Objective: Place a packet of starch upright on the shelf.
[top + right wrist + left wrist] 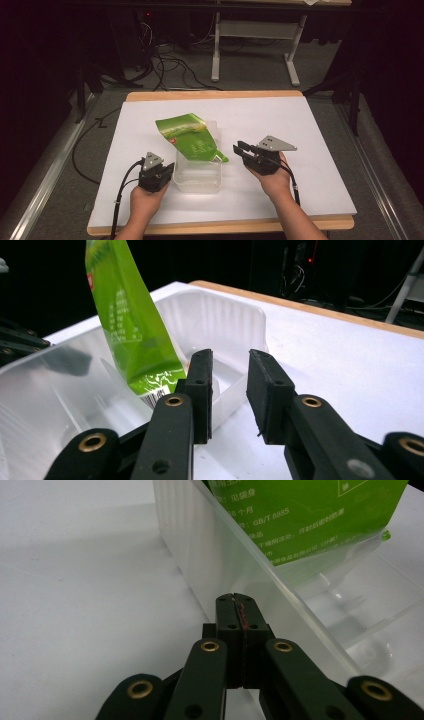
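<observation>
A clear plastic container (197, 187) stands in the middle of the white board. A green pouch (187, 136) leans in it, its top tipped to the far left over the rim. My left gripper (169, 167) sits against the container's left wall (200, 540); its jaws (235, 600) are shut pad to pad with nothing between them. My right gripper (240, 149) is just right of the container, near the pouch's lower corner (150, 385). Its jaws (230, 390) stand apart, pressing on nothing, with the container's wall (225, 315) beyond them.
The white board (300, 130) lies on a wooden table and has bare room on all sides of the container. Beyond the far edge, on the floor, are a desk frame (250, 50) and loose cables (170, 65).
</observation>
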`<state>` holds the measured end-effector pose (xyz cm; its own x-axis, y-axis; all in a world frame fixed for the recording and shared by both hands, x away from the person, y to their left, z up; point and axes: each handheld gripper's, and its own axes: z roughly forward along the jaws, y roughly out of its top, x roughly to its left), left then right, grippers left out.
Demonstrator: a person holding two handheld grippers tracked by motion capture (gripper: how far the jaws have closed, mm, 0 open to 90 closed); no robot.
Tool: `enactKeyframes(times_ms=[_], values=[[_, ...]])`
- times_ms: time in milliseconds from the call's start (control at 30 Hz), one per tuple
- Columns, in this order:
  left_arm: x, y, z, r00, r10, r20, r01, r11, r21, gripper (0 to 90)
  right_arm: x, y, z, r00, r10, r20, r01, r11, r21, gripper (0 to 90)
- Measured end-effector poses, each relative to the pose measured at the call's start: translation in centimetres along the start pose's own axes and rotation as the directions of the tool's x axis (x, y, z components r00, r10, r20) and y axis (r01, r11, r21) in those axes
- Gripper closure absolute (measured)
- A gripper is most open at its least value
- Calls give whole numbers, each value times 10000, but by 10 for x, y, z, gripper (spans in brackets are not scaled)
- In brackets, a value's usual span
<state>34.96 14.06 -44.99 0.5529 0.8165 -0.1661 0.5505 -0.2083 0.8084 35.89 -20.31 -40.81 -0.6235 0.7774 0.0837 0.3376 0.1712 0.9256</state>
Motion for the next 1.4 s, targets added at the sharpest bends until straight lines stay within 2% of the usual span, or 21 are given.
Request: enactKeyframes(times_ms=[100,300,433,567,600,900,967,1033,1267,1400], values=[[-2,-1,0,10000,42,33,-42,10000,5,900,1,-1,2,9999,-72,91,71,9999,92,745],[-8,-1,1,9995,172,278,-172,9999,12,900,11,-3,13,9990,-317,327,299,9981,535,900],[-5,0,2,9998,126,138,-124,9999,-111,878,16,-3,19,9986,-350,391,319,9964,782,900],[-4,1,5,9999,159,43,-159,9997,-171,864,23,-4,26,9968,-730,335,694,9927,988,900],[-5,1,6,9996,277,-27,-277,9995,-126,871,24,-4,28,9963,-793,332,755,9917,1041,900],[-4,1,7,9995,321,-38,-321,9994,-90,869,26,-6,42,9945,-918,506,842,9871,1365,900],[-3,1,9,9997,262,-5,-262,9996,-85,870,25,-7,49,9953,-787,564,695,9864,1492,900],[-3,1,10,9996,266,50,-266,9996,-55,897,26,-7,51,9957,-768,524,681,9861,1517,900],[-4,1,12,9997,234,72,-234,9997,21,900,31,-7,58,9974,-684,206,644,9859,1542,900],[-4,1,12,9998,197,62,-197,9998,17,900,37,-5,62,9966,-820,37,804,9840,1587,900]])
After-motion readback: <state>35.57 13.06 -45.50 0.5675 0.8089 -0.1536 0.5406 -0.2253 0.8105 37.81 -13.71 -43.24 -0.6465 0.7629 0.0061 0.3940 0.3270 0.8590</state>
